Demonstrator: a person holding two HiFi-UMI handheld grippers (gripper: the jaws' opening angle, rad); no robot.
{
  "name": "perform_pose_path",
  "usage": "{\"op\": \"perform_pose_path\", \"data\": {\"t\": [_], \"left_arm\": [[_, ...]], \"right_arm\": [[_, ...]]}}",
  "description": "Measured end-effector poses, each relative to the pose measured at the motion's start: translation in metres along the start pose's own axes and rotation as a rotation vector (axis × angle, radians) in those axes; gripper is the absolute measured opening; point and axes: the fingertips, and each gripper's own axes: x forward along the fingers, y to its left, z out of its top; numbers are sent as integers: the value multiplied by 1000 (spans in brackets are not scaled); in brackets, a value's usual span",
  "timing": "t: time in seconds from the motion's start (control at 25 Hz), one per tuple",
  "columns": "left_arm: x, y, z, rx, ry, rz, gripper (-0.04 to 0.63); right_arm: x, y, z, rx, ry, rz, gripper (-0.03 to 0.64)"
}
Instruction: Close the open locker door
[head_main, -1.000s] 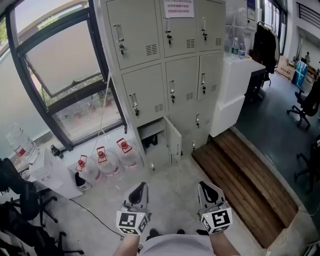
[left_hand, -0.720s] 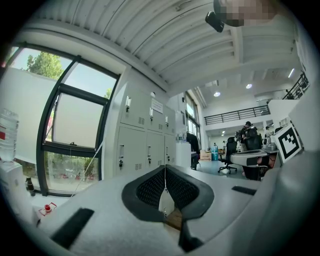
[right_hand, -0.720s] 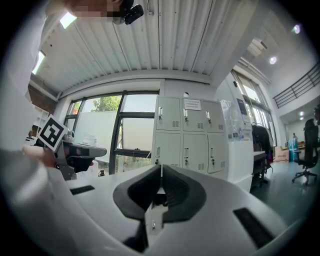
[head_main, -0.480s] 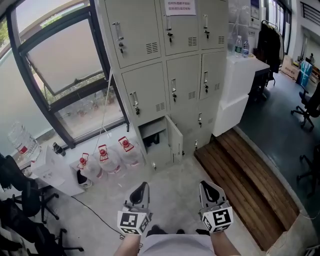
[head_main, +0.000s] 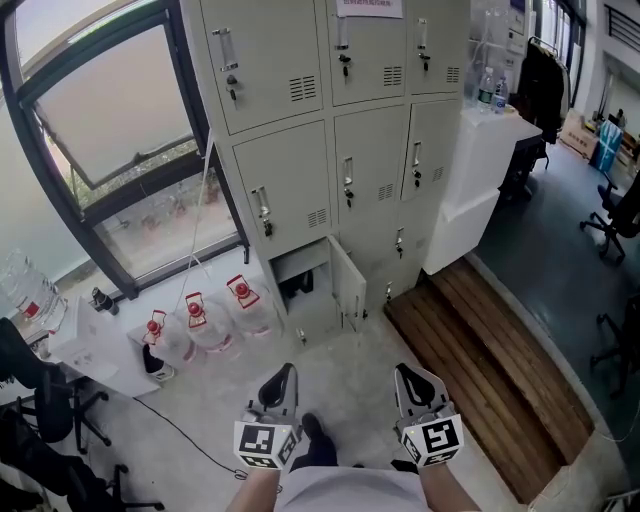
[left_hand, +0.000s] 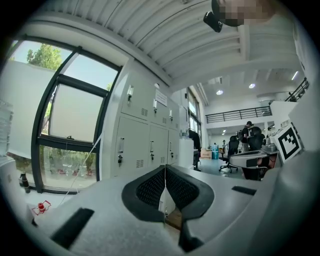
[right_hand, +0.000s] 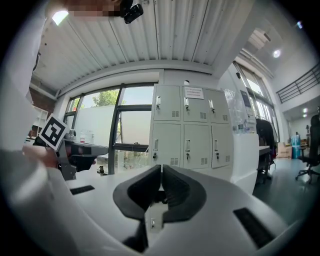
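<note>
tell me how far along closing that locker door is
Done: nothing yet; the bottom locker door stands open, swung out from the lockers. In hand: the left gripper and right gripper are both shut and empty, held low and well short of the door. Left: walk up, put a gripper against the door and push it shut.

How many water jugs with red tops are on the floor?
3, in a row below the window, beside the open locker: left jug, middle jug, right jug. Others may be hidden.

Bright window (head_main: 110, 120) daylight, sharp (gripper views bend at edges).
</note>
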Motion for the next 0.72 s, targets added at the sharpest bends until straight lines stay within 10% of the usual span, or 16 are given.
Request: {"op": "perform_pose_path", "data": {"t": [0.72], "left_arm": [[212, 124, 2, -17, 33, -130, 11]], "right_arm": [[219, -72, -5, -29, 92, -109, 17]]}}
